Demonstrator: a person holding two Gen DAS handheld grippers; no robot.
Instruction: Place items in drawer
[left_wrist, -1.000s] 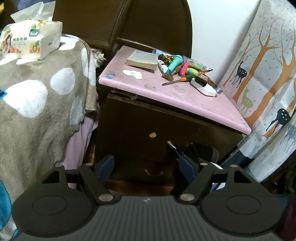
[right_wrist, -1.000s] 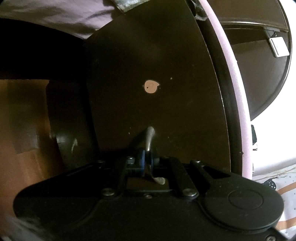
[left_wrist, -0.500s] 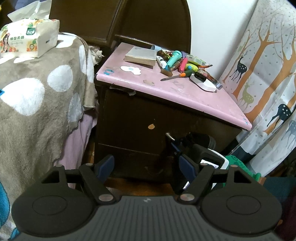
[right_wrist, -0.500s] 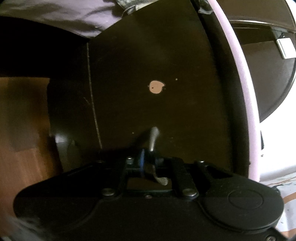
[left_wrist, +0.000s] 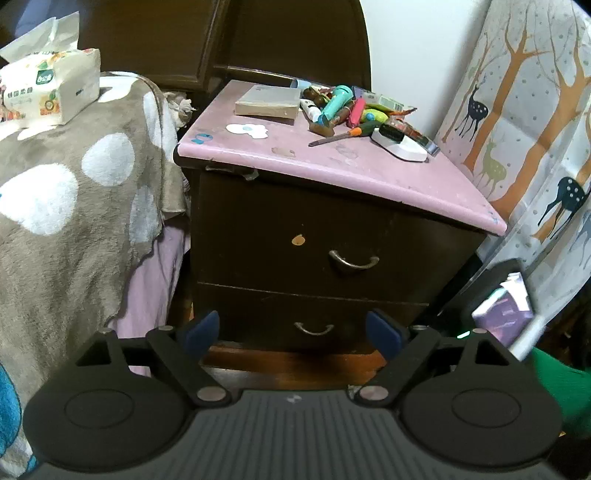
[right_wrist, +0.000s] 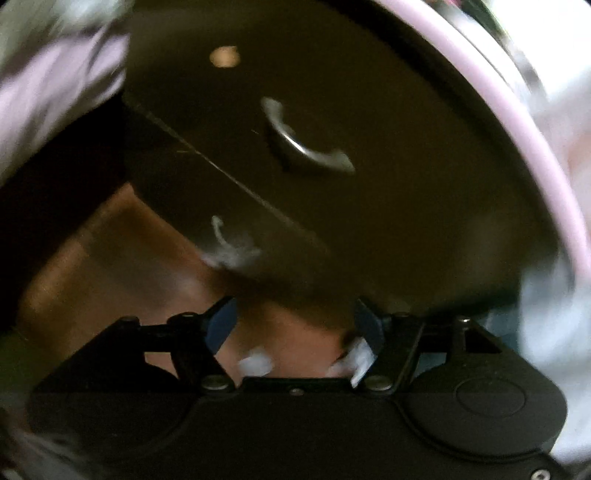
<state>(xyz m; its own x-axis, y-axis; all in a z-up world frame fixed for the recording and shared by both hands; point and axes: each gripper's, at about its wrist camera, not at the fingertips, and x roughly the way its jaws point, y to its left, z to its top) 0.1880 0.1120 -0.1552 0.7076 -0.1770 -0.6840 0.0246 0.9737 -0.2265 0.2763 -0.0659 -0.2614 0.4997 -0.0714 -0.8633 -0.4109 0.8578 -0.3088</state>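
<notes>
So both drawers on the dark nightstand (left_wrist: 325, 236) look fully shut right now, top drawer (left_wrist: 332, 247) and bottom drawer (left_wrist: 310, 317) both flush with the front. The left gripper (left_wrist: 293, 332) hangs back in front of the bottom drawer, jaws spread wide with nothing in them. The right gripper (right_wrist: 293, 325) is off to the side, low near the floor, its view is pretty blurry, but the jaws are clearly wide apart and empty too, with the top drawer's metal handle (right_wrist: 306, 144) well clear of them.

The stuff that presumably goes in is all sitting on the pink top (left_wrist: 332, 155): a small book (left_wrist: 267, 101), a heap of markers and pens (left_wrist: 347, 107), a screwdriver (left_wrist: 341, 136) and a white gadget (left_wrist: 402, 146) near the back right. None of it is held.

Going by how things lie, I can't see anything of what's inside the drawers, so I can't say if some items are already in. If the pile is the job, basically everything is left: open a drawer, move the pieces, close it.
</notes>
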